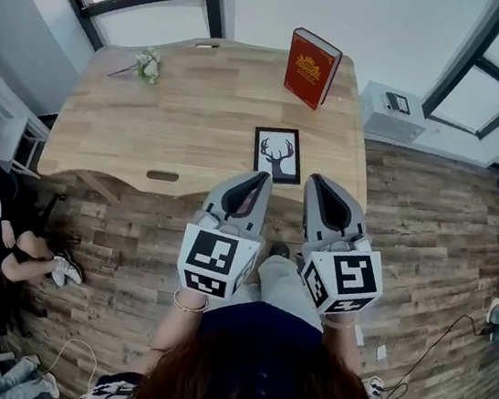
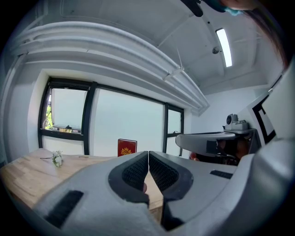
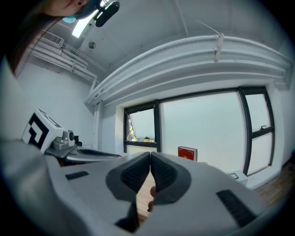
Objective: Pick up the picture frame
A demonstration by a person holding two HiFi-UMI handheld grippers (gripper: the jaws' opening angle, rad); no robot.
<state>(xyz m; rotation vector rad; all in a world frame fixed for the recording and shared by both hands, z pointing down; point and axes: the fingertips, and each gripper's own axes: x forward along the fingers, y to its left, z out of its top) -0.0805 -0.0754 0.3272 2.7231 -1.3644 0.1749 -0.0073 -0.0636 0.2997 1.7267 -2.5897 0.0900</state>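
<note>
A black picture frame (image 1: 278,155) with a deer drawing lies flat near the front edge of the wooden table (image 1: 149,125). My left gripper (image 1: 264,177) hovers just short of the frame's near left corner, jaws touching, nothing held. My right gripper (image 1: 312,179) sits beside it at the frame's near right corner, also shut and empty. In the left gripper view the closed tips (image 2: 148,153) point level over the tabletop; the frame is hidden there. In the right gripper view the closed tips (image 3: 150,154) point the same way, with the frame hidden too.
A red book (image 1: 311,68) stands upright at the table's far edge, also seen as the red book (image 2: 127,147) and the red book (image 3: 187,153). A small white flower sprig (image 1: 146,65) lies at the far left. A white box (image 1: 391,111) stands right of the table. A person sits at the left.
</note>
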